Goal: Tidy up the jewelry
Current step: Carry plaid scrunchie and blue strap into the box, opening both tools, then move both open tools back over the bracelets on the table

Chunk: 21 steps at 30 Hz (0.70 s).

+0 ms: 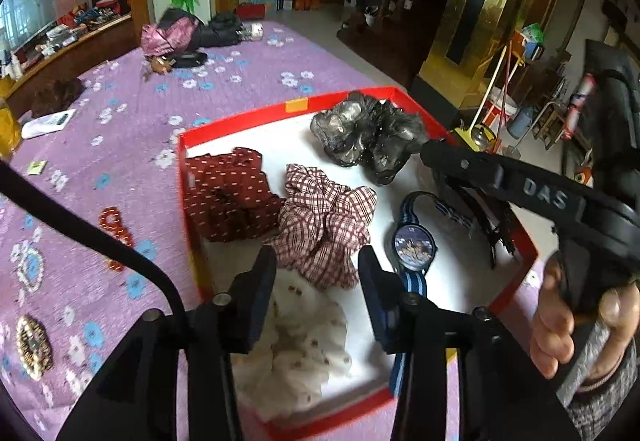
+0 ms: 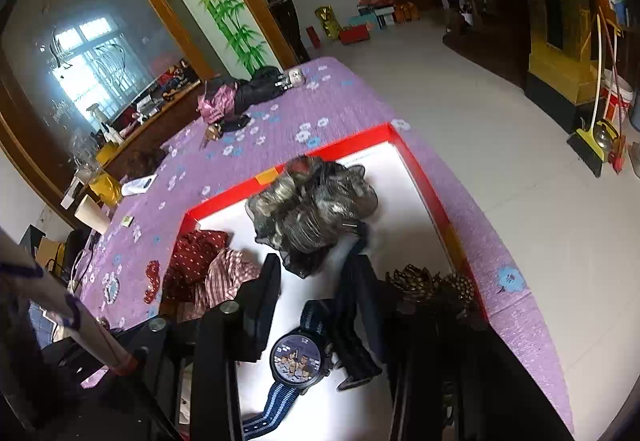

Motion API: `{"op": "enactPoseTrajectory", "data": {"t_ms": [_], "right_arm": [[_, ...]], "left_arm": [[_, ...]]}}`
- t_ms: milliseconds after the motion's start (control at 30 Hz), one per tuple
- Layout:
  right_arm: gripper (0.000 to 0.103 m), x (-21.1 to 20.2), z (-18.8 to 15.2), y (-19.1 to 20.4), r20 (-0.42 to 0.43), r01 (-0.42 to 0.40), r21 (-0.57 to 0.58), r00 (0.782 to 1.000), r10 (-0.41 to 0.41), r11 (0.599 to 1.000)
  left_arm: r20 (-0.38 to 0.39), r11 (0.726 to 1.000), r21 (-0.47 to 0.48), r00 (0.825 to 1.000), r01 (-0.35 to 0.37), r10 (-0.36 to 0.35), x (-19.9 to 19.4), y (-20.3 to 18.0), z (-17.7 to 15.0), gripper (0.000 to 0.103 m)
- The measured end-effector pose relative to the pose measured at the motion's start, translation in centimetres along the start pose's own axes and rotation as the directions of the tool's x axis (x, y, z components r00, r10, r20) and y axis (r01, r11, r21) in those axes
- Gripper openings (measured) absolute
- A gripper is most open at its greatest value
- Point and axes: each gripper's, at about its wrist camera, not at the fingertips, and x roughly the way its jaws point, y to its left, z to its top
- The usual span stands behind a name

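A red-rimmed box [image 1: 240, 120] with a white floor lies on the purple bedspread. Inside are a dark red dotted scrunchie [image 1: 228, 197], a plaid scrunchie [image 1: 324, 221], a white scrunchie [image 1: 300, 353], a shiny grey-black scrunchie [image 1: 360, 137] and a blue-strapped watch [image 1: 414, 245]. My left gripper [image 1: 316, 277] stands open over the white scrunchie, its pads clear of the cloth. My right gripper [image 2: 316, 289] hangs open above the watch [image 2: 298, 357]; the strap runs up between its fingers, untouched. A gold claw clip [image 2: 428, 281] sits by the box's right wall.
A red beaded piece [image 1: 116, 233] and an oval beaded piece [image 1: 34, 345] lie on the bedspread [image 1: 120, 145] left of the box. Clothes are heaped at the bed's far end [image 1: 176, 35]. The bed edge drops to the floor on the right.
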Motion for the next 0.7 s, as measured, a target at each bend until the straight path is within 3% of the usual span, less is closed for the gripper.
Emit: {"op": "enactPoseTrajectory", "data": {"t_ms": [100,233,467,567,700], "right_arm": [[0.043,-0.9,0.2,0.6,0.022,0.006,-0.010,1.000,-0.006,1.000],[0.043,-2.5,-0.1,1.9,0.051,-0.002,-0.033,0.999,0.004,0.999],[0.043,-5.1,-2.1,6.6,0.070,-0.017,-0.142,0.997,0.027,0.990],[0.044,-5.6,-2.8,8.3,0.067,-0.039,-0.165,0.996,0.050,0.986],[0.044,-5.9,-4.0,11.2,0.055,-0.062,-0.213,0.996,0.075,0.975]], "left_arm": [[0.030,1.000,-0.007,1.000,-0.007,0.007,-2.2,0.6,-0.7,0.043],[0.077,0.999,-0.049,0.997,-0.025,0.028,-5.8,2.5,-2.3,0.054],[0.133,0.981,-0.123,0.977,-0.150,0.166,-11.1,7.6,-6.4,0.054],[0.156,0.961,-0.135,0.952,-0.243,0.263,-13.0,9.7,-8.1,0.056],[0.189,0.915,-0.133,0.896,-0.382,0.402,-14.9,12.6,-10.6,0.061]]}}
